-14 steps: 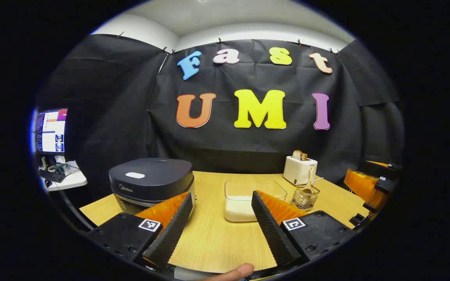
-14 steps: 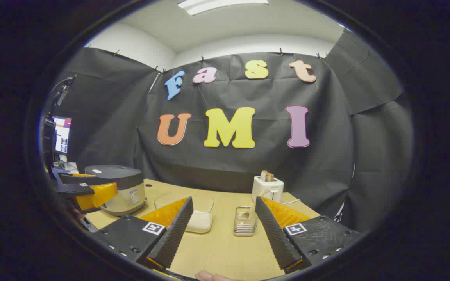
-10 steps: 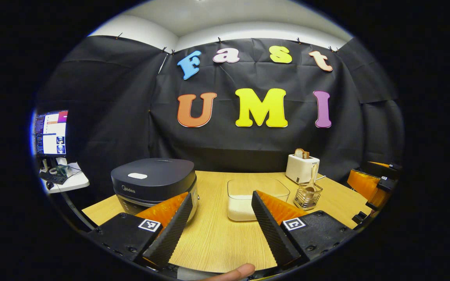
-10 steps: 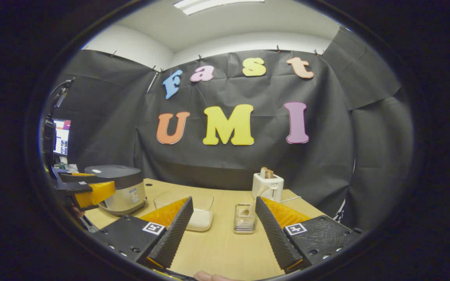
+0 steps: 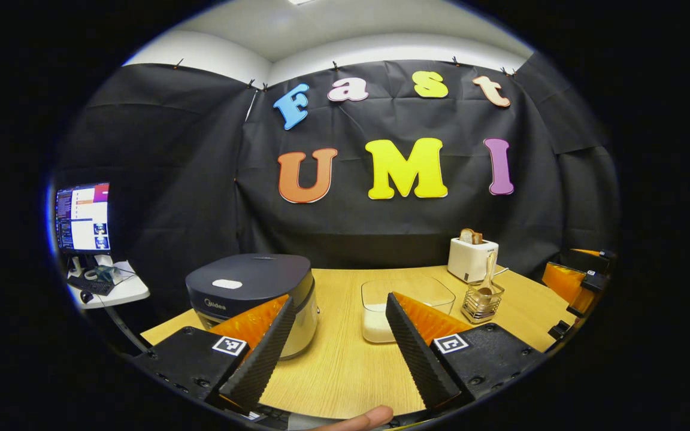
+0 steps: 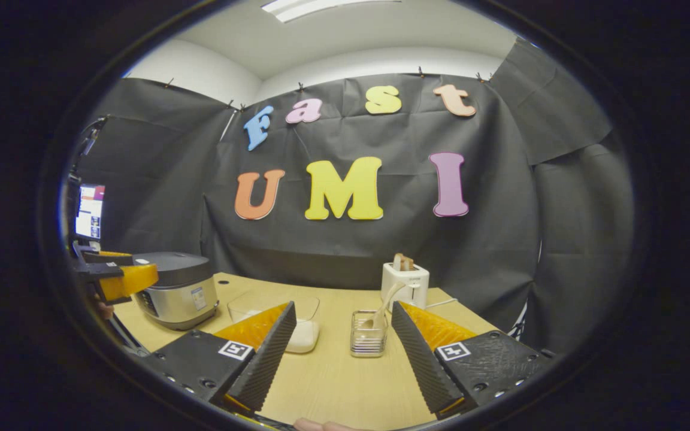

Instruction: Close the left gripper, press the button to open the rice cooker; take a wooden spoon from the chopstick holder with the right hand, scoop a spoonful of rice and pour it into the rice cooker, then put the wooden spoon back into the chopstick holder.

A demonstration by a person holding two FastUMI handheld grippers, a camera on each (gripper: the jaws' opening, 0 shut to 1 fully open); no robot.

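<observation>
Nearest, the left gripper (image 5: 336, 338) hangs over the table (image 5: 345, 371) with its fingers spread wide apart, holding nothing. The right gripper (image 6: 342, 347) is likewise wide apart and empty above the near edge.

Farther in stand one cooker (image 5: 253, 290) at the left with its lid down, one clear tub (image 5: 406, 296) of rice in the middle, and one wire holder (image 5: 482, 302) at the right. One wooden spoon (image 5: 489, 278) stands in the holder, bowl down, its handle rising nearly upright and leaning slightly right; in the right gripper view it tilts right too.

Farthest back, one toaster (image 5: 471, 258) with bread sits behind the holder. One monitor (image 5: 82, 216) glows at the far left.
</observation>
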